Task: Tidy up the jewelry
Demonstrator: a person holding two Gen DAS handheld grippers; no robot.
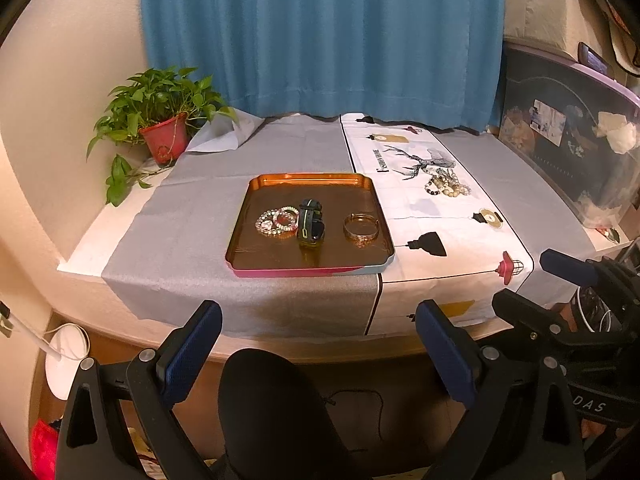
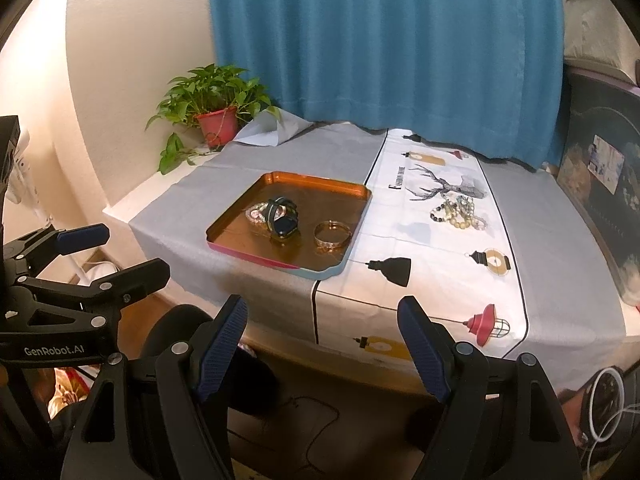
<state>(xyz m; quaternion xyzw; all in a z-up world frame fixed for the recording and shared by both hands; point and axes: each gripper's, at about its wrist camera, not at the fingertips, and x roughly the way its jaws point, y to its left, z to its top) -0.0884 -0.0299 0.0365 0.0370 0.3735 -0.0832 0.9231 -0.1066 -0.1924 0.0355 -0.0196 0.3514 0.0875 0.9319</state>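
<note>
A copper-coloured tray sits on the grey cloth. In it lie beaded bracelets, a dark watch and gold bangles. A heap of bead bracelets lies on the white deer-print cloth to the tray's right. My left gripper is open and empty, held below the table's front edge. My right gripper is open and empty, also in front of the table.
A potted plant stands at the table's back left. A blue curtain hangs behind. A dark storage box stands on the right. A black chair back is below the left gripper.
</note>
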